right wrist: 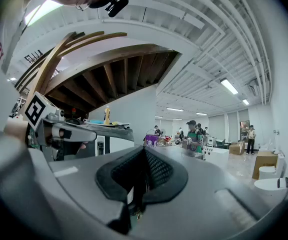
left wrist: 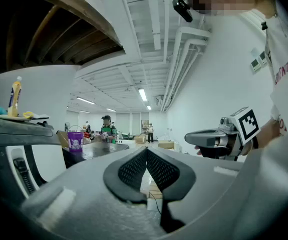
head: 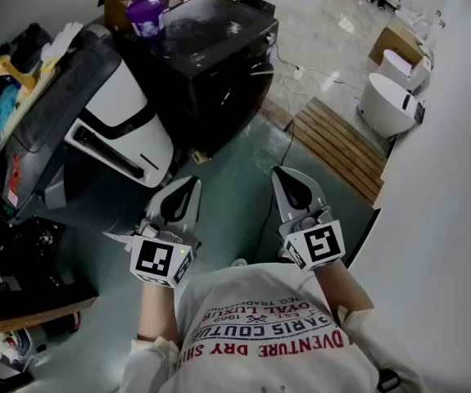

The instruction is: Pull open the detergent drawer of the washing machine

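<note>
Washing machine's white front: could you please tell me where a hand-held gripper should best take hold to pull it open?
Probably the dark handle slot in the white front panel. Come level from the front, jaws across its narrow width: it is the only visible recess on that smooth face. The left hand-held gripper, shut, must open first.

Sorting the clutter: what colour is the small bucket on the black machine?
Purple bucket, clearest in head view.

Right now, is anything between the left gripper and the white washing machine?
Nothing visible. The left gripper, jaws shut and empty, hovers over the floor just short of the white washing machine; only open air lies between them. The drawer itself I cannot pick out.
</note>
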A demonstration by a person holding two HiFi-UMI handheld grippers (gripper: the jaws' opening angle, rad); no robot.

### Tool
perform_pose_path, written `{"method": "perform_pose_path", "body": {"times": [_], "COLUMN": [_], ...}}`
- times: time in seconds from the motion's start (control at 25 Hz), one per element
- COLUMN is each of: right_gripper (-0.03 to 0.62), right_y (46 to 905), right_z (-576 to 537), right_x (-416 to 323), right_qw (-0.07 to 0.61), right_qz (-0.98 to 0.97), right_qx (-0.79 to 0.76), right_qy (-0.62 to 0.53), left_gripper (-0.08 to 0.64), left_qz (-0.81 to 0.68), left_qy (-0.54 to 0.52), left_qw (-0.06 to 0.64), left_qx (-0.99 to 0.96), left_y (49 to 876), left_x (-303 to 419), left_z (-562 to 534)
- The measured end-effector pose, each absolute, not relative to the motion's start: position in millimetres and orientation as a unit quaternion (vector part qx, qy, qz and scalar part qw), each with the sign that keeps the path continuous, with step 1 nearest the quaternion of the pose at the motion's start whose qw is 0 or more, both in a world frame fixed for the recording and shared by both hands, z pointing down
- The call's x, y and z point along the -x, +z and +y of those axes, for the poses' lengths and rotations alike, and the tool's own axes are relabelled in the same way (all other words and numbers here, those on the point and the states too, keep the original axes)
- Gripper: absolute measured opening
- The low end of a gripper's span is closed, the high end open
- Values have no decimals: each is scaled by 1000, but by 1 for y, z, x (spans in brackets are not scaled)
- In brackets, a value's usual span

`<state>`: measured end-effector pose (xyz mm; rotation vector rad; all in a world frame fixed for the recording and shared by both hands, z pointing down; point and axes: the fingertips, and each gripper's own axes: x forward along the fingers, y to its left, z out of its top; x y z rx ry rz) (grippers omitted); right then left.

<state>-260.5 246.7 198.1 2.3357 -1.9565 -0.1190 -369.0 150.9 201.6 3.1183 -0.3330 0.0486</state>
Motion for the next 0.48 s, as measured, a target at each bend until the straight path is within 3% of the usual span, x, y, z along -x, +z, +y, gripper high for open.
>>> {"method": "perform_pose_path", "body": {"times": [0.48], "right_gripper": [0], "right_y": [198], "right_z": [248], "right_x": [249], "right_qw": [41], "right_qz": [-640], "right_qx": [-766], "right_qy": [-36], "left_gripper": [3], "left_qz": [-103], "left_qy": [11], "left_qw": [15], "left_qx": [-995], "left_y": [205], "left_x": [355], "left_z": [151]}}
